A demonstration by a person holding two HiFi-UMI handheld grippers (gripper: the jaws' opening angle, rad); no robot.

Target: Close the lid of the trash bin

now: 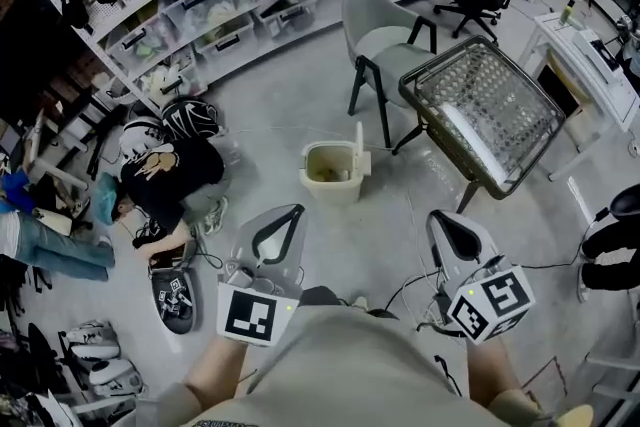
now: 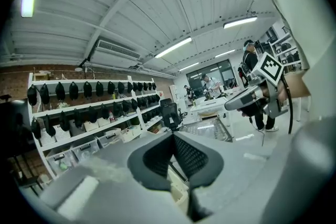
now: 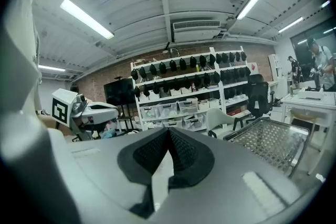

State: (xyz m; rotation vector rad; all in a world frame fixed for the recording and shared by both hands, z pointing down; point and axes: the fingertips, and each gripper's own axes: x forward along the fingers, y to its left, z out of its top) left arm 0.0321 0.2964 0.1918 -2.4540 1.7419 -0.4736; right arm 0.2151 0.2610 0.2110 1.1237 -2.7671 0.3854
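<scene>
Presently holding left gripper [image 1: 285, 220] and right gripper [image 1: 447, 227], jaws pinched together, empty, well short of small beige plastic trash bin [image 1: 327, 180] on grey floor [image 1: 290, 110]; thin lid [image 1: 359, 146] standing upright, likely light, hinged, needing push at top edge.

The room is lit brightly and evenly by ceiling light strips [image 3: 86, 19], only soft shadows are cast on the pale floor [image 1: 300, 105], glare is thrown off the wire rack [image 1: 490, 105], and in both gripper views lines are bent toward dark rounded corners and the nearest foreground is blurred.
</scene>
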